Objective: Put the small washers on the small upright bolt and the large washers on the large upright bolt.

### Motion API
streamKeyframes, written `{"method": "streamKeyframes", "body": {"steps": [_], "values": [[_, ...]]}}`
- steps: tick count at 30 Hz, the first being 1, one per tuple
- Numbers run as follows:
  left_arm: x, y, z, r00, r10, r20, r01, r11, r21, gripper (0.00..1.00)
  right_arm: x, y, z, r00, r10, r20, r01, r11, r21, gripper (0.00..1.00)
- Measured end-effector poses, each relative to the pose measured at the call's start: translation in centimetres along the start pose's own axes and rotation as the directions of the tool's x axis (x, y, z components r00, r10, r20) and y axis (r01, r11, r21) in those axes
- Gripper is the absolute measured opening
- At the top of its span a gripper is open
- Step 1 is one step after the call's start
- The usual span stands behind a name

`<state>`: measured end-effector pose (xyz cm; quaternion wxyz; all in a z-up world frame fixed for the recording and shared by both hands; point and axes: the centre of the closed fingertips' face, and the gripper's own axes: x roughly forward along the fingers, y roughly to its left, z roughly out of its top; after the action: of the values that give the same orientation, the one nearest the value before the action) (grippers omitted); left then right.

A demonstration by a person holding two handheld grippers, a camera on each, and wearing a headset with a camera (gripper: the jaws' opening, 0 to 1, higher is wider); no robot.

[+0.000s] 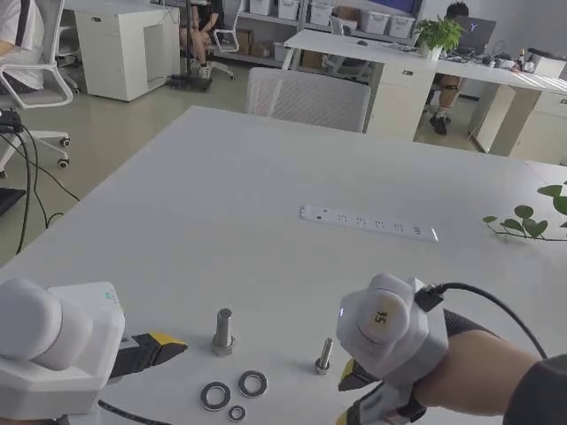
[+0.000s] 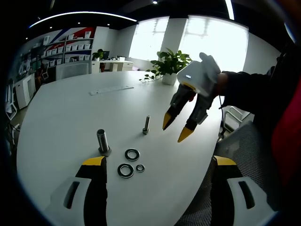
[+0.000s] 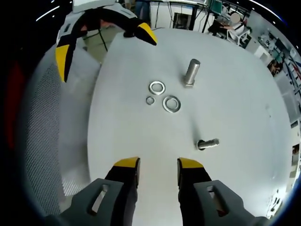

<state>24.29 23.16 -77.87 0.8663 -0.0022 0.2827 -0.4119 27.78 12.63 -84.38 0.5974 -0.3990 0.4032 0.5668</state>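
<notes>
Steel washers (image 1: 242, 383), two large and one small, lie loose on the surface (image 1: 266, 177) near the large bolt (image 1: 222, 332) and small bolt (image 1: 325, 355); none is placed yet. Left gripper (image 2: 158, 162) and right gripper (image 3: 158, 163) hover, fingers apart, empty.

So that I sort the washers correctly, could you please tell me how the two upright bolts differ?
The large bolt is taller and thicker than the small bolt. The washers lie closer to the large bolt than to the small bolt. Both bolts stand upright on the table, and neither carries a washer yet.
</notes>
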Motion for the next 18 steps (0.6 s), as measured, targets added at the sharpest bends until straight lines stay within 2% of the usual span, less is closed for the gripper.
{"method": "streamKeyframes", "body": {"steps": [6,18], "values": [[0.0,0.0,0.0,1.0,-0.001,-0.001,0.001,1.0,0.003,0.92,0.9,1.2,2.1,0.9994,0.033,0.004,-0.033,0.997,-0.063,0.33],[-0.2,0.0,-0.2,1.0,0.002,-0.001,-0.002,1.0,0.0,0.91,2.1,1.4,5.6,0.9981,0.058,0.017,-0.056,0.989,-0.137,0.32]]}}
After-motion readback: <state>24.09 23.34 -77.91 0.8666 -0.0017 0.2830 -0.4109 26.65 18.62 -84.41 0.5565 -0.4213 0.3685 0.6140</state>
